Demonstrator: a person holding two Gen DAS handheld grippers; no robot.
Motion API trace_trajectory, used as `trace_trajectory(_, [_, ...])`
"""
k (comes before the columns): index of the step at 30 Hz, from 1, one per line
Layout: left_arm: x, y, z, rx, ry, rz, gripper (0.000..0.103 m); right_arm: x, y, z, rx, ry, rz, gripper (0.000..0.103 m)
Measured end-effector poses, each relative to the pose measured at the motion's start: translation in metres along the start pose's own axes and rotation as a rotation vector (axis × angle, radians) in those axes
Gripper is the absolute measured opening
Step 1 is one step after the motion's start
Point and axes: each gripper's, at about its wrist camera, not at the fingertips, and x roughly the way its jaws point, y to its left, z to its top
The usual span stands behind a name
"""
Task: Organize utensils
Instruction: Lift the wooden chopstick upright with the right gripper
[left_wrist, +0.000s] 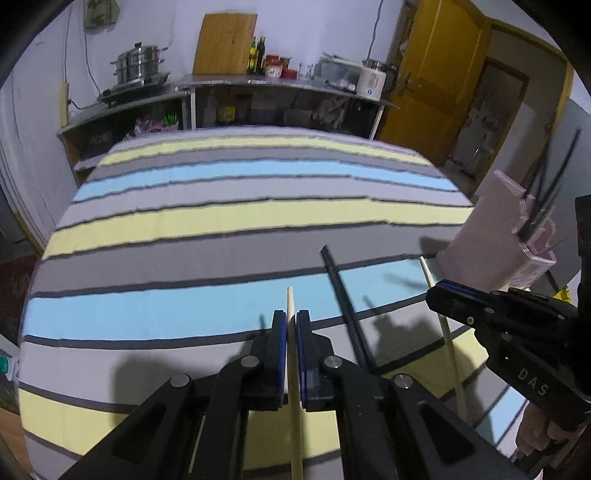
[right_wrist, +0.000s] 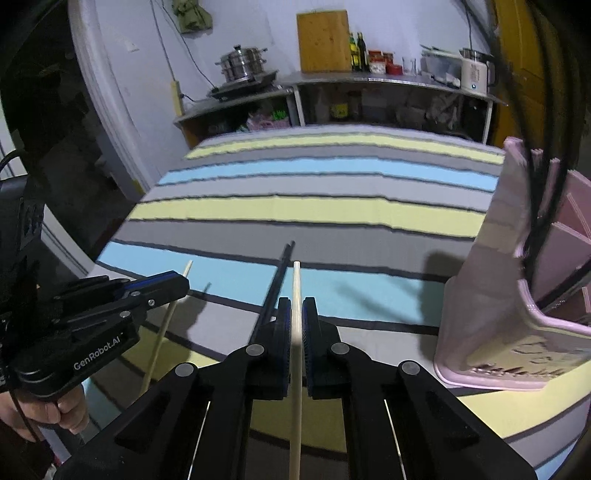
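Observation:
My left gripper (left_wrist: 291, 321) is shut on a pale wooden chopstick (left_wrist: 294, 369) that runs between its pads, just above the striped cloth. My right gripper (right_wrist: 296, 310) is shut on a second wooden chopstick (right_wrist: 296, 350); this gripper (left_wrist: 436, 291) also shows at the right of the left wrist view. A black chopstick (left_wrist: 343, 302) lies on the cloth between the two; it also shows in the right wrist view (right_wrist: 275, 286). A pink utensil holder (right_wrist: 517, 295) stands at the right with several black chopsticks (right_wrist: 546, 206) upright in it.
The table carries a cloth (left_wrist: 221, 221) striped yellow, blue and grey. Behind it a steel shelf (left_wrist: 258, 83) holds a steamer pot (left_wrist: 138, 64), bottles, a cutting board and a cooker. A yellow door (left_wrist: 436, 74) is at the back right.

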Motion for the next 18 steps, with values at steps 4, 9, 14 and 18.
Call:
trace_trajectory(4, [-0.023, -0.006, 0.004, 0.007, -0.036, -0.02, 0.005, -0.024, 0.003, 0.003, -0.004, -0.043, 0.008, 0.006])
trace_trajectory(9, [-0.053, -0.01, 0.009, 0.015, -0.077, -0.044, 0.005, -0.052, 0.005, 0.006, -0.007, -0.09, 0.021, 0.006])
trace_trajectory(14, [-0.081, -0.017, 0.014, 0.025, -0.114, -0.066, 0.005, -0.076, 0.003, 0.007, 0.004, -0.13, 0.035, 0.006])
trace_trajectory(18, [-0.1, -0.023, 0.017, 0.034, -0.14, -0.086, 0.005, -0.093, 0.002, 0.006, 0.016, -0.159, 0.045, 0.006])
